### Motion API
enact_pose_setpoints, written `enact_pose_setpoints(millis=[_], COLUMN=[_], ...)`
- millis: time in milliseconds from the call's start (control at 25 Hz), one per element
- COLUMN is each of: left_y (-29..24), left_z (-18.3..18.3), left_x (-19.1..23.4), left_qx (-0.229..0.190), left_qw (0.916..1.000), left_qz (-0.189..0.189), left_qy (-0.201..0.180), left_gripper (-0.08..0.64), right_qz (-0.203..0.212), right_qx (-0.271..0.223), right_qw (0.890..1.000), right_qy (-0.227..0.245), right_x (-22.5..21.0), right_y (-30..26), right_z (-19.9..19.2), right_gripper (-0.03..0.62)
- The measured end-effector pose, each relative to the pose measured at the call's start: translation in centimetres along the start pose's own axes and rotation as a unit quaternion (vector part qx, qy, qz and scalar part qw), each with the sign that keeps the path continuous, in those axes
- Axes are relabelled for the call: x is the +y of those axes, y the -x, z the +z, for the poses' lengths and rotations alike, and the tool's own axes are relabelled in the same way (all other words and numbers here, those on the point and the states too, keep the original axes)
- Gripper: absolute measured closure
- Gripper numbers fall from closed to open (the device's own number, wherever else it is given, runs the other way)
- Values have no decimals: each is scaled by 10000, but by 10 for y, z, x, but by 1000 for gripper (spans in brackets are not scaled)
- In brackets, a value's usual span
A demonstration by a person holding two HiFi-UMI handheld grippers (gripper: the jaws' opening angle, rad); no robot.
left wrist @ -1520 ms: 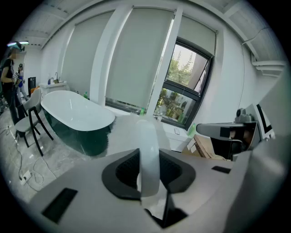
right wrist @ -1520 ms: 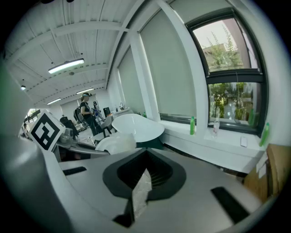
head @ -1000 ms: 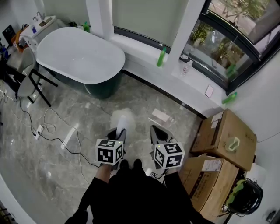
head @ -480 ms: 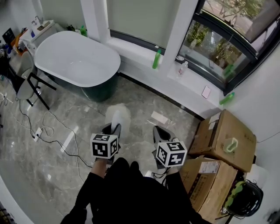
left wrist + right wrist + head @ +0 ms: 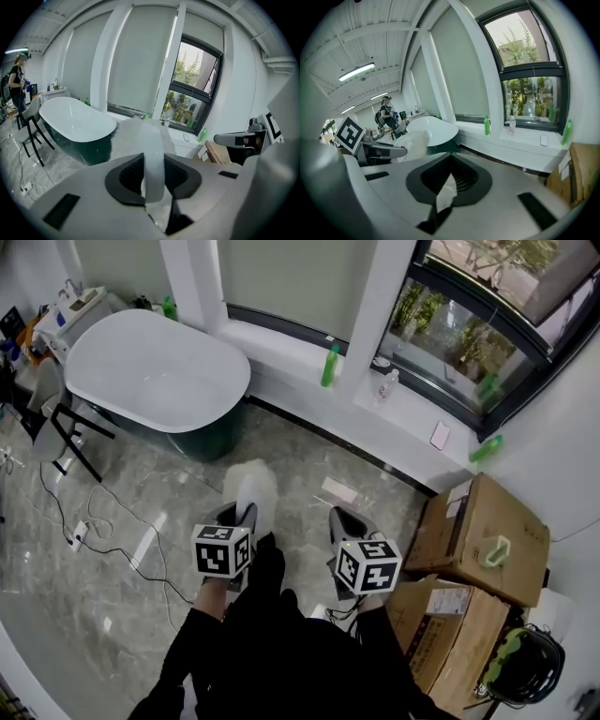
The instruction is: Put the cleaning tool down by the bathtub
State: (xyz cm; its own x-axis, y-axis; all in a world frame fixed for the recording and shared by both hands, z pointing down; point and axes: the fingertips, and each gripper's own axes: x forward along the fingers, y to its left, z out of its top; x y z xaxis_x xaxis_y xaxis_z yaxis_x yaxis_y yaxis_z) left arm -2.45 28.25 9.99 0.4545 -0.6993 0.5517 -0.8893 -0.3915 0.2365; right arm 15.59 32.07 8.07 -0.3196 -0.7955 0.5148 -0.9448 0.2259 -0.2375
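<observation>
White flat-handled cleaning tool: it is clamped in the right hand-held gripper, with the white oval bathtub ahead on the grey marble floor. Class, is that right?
No: the white flat-handled cleaning tool is clamped in the left hand-held gripper, as the left gripper view shows. The white oval bathtub is ahead on the grey marble floor.

The left gripper point(image 5: 241, 516) holds a pale, seemingly fluffy cleaning tool point(image 5: 251, 487) (blurred) well apart from the bathtub point(image 5: 141, 371).
</observation>
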Motion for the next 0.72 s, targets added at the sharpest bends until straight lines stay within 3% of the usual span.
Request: enact_pose_setpoints(millis=[720], left_y=[-145], left_z=[69], left_x=[96], left_qx=[567], left_qw=[9978], left_qz=[-308], left_qy=[118], left_gripper=[465], right_qz=[-212], right_qx=[683], right_qw=[9974], right_qy=[-111], right_x=[-24], right_y=[-172], right_z=[63], right_gripper=[592])
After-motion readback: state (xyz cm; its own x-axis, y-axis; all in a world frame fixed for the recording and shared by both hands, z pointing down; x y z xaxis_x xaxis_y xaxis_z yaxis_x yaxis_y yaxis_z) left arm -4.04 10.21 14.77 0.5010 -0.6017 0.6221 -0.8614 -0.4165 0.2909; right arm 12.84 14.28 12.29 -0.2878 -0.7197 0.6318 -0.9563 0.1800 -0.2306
